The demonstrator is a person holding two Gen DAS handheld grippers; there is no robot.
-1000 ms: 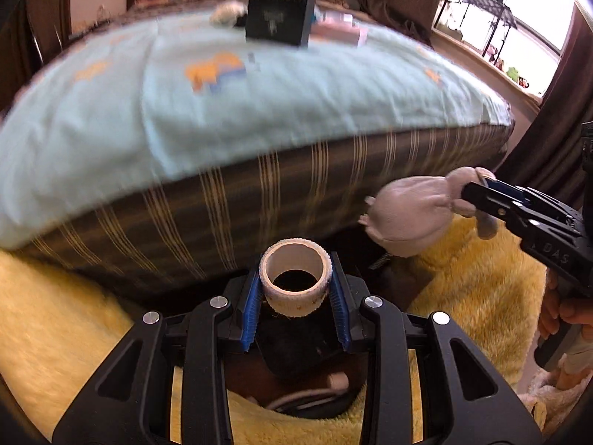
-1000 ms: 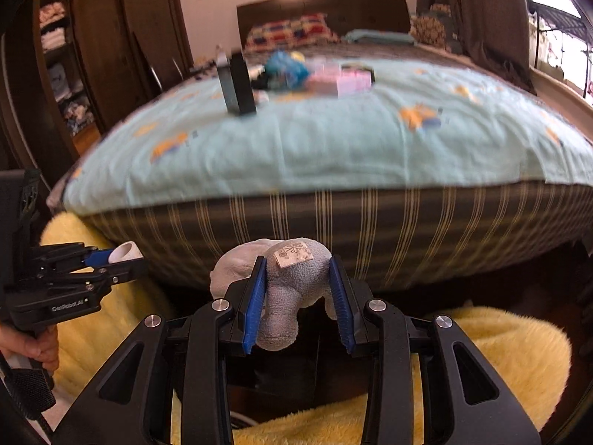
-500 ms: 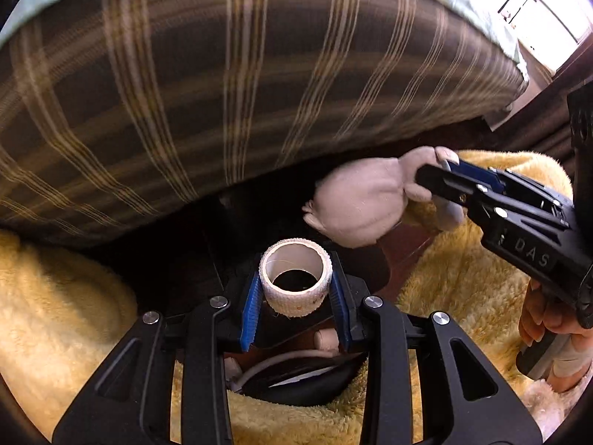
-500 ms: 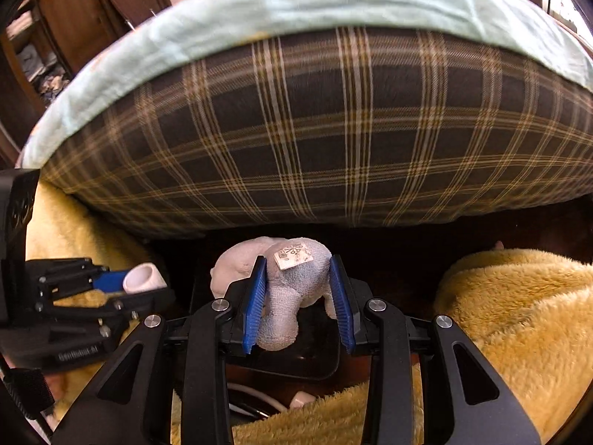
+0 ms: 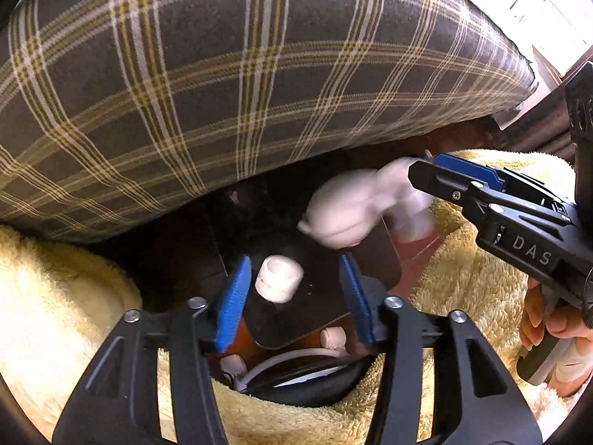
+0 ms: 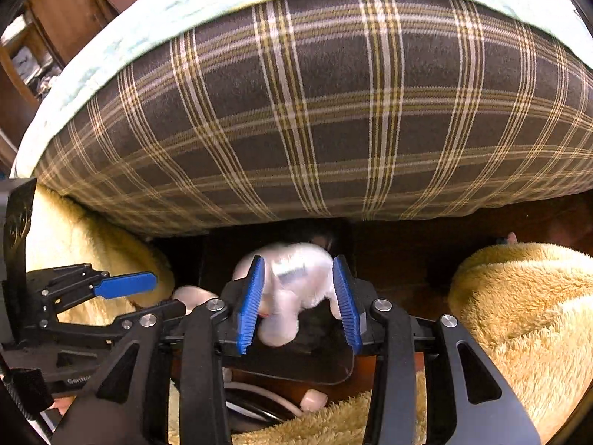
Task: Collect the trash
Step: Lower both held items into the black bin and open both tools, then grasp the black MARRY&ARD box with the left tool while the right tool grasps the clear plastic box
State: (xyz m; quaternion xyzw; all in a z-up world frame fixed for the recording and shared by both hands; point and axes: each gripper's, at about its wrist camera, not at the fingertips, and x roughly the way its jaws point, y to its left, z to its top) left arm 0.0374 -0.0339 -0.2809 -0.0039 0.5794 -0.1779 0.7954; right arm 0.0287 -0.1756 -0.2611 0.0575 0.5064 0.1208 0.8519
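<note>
A white tape roll (image 5: pixel 278 283) hangs blurred between the blue pads of my left gripper (image 5: pixel 294 296), with a gap on both sides; the jaws are opening. A pale grey plush toy (image 6: pixel 296 289) is blurred between the pads of my right gripper (image 6: pixel 300 300), whose jaws are also opening, and it sags downward. Both grippers point down over a dark glossy container (image 5: pixel 318 319) at the foot of the bed. The left wrist view shows the right gripper (image 5: pixel 426 170) with the plush toy (image 5: pixel 344 215). The left gripper (image 6: pixel 166 296) shows at the left of the right wrist view.
A plaid mattress side (image 5: pixel 259 74) overhangs the container. Yellow fleece blanket (image 5: pixel 55 315) lies on both sides (image 6: pixel 519 315). A white cable (image 5: pixel 296 356) and small pale caps lie near the container's front edge. A hand (image 5: pixel 548 330) grips the right tool.
Both grippers sank from level with the bed top to below the mattress edge. Both pairs of jaws have spread, and the tape roll and the plush toy have come loose and blur downward.
</note>
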